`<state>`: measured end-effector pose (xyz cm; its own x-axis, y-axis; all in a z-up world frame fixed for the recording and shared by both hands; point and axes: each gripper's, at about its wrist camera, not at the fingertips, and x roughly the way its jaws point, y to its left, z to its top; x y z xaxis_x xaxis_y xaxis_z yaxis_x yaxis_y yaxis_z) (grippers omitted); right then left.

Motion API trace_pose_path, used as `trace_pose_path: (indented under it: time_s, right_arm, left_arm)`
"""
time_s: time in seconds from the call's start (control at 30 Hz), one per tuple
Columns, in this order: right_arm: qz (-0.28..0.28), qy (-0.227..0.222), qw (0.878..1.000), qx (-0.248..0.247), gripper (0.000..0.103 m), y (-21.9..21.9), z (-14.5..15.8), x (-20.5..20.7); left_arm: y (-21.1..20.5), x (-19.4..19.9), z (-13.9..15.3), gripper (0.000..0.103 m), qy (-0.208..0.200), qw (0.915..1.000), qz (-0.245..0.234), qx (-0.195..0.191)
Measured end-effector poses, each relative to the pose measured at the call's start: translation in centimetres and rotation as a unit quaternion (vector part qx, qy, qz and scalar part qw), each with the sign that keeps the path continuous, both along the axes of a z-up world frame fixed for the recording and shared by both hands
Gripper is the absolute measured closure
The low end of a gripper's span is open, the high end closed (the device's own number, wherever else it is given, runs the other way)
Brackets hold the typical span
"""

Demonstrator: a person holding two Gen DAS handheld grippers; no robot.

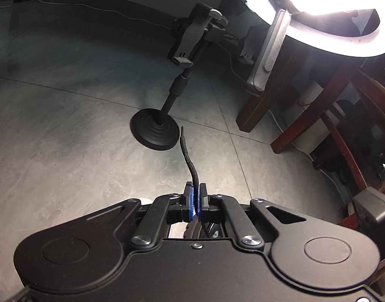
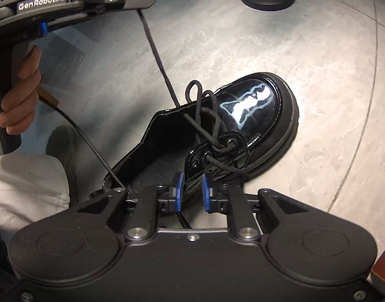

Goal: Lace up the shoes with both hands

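The glossy black shoe (image 2: 217, 136) lies on a grey marbled floor (image 2: 318, 50), its long axis slanting from the heel at lower left to the toe at upper right. The left claw (image 1: 195, 198) is clenched on a black shoelace (image 1: 189, 158) whose tip sticks out toward a round black stand base (image 1: 155, 132). The right claw (image 2: 192, 192) hovers over the shoe's side, its blue pads (image 2: 179, 191) apart with nothing pinched; a lit ring light (image 1: 318, 12) and wooden chair legs (image 1: 263, 105) stand beyond.

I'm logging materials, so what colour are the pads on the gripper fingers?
Blue, on black fingers. The right wrist view shows the pads best, standing apart over the shoe.
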<state>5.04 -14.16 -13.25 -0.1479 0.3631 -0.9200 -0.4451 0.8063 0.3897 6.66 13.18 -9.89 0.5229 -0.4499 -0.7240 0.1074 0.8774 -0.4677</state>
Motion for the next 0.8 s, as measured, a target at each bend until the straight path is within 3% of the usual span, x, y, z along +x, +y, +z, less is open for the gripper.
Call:
trace_pose_path:
  time_s: [0.1, 0.3, 0.4, 0.5, 0.57, 0.67, 0.73, 0.8]
  right_arm:
    - [-0.009, -0.043, 0.998, -0.035, 0.097, -1.3, 0.6, 0.7]
    - [0.027, -0.135, 0.987, -0.077, 0.098, -2.6, 1.0, 0.9]
    - [0.010, -0.135, 0.988, -0.070, 0.098, -3.2, 1.0, 0.9]
    - [-0.044, -0.106, 0.992, -0.043, 0.098, -4.7, 0.8, 1.5]
    - [-0.074, -0.087, 0.993, -0.027, 0.097, -5.4, 0.4, 2.2]
    - [-0.117, -0.056, 0.992, -0.002, 0.095, -6.9, -0.1, 2.8]
    - [-0.124, -0.053, 0.991, 0.002, 0.092, -7.1, -0.1, 2.8]
    - [-0.113, -0.063, 0.992, -0.006, 0.088, -6.7, 0.1, 2.6]
  left_arm:
    - [-0.3, -0.3, 0.1, 0.100, -0.006, 0.9998, -0.018, 0.008]
    - [-3.4, -1.1, 0.6, 0.100, -0.039, 0.9931, -0.102, 0.041]
    - [-5.9, -1.3, 0.6, 0.100, -0.048, 0.9814, -0.174, 0.066]
    - [-8.4, -1.6, -0.2, 0.100, -0.037, 0.9647, -0.247, 0.085]
    - [-10.0, -1.9, -0.5, 0.100, -0.032, 0.9459, -0.309, 0.095]
    - [-11.5, -2.6, -0.2, 0.100, -0.062, 0.9208, -0.366, 0.120]
    - [-11.8, -2.7, -0.1, 0.100, -0.073, 0.9165, -0.373, 0.126]
    - [-11.7, -2.7, -0.3, 0.100, -0.069, 0.9204, -0.364, 0.125]
